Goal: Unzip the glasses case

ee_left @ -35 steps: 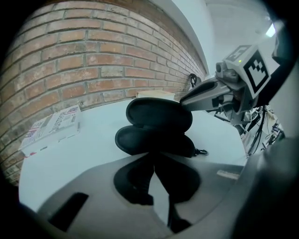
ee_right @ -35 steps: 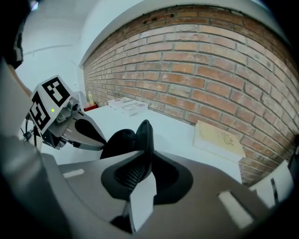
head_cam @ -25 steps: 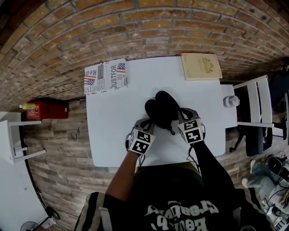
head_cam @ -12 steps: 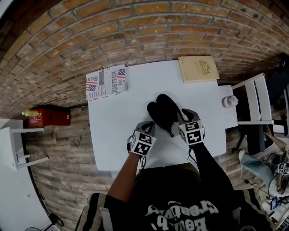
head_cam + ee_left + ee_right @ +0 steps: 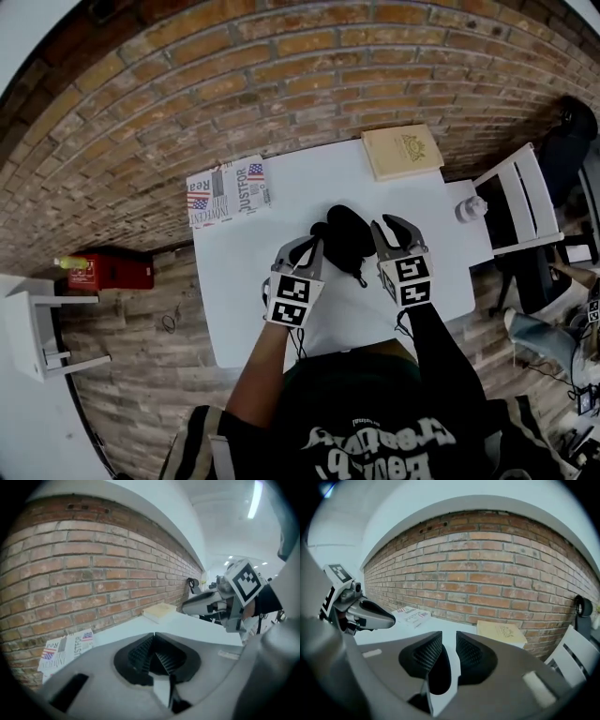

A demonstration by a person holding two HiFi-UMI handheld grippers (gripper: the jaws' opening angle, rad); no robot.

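Note:
The black glasses case (image 5: pixel 345 234) lies on the white table (image 5: pixel 248 300), its zip cord (image 5: pixel 356 275) trailing toward me. My left gripper (image 5: pixel 312 246) hangs above the case's left side, jaws shut with nothing between them (image 5: pixel 153 634). My right gripper (image 5: pixel 389 226) hovers off the case's right side; its jaws are opening, with a bare gap between the pads (image 5: pixel 449 639). Neither gripper touches the case. Each gripper view shows the other gripper: the right gripper (image 5: pixel 206 604) in the left gripper view, the left gripper (image 5: pixel 370 613) in the right gripper view. The case is in neither.
A folded newspaper (image 5: pixel 230 190) lies at the table's far left and a tan book (image 5: pixel 401 151) at its far right, against the brick wall. A small white jar (image 5: pixel 469 208) sits on a white chair (image 5: pixel 525 202) right of the table. A red box (image 5: pixel 111 272) is on the floor left.
Both grippers have lifted off the table beside the case and now hang above it. The right gripper's jaws have parted. The case stays where it was.

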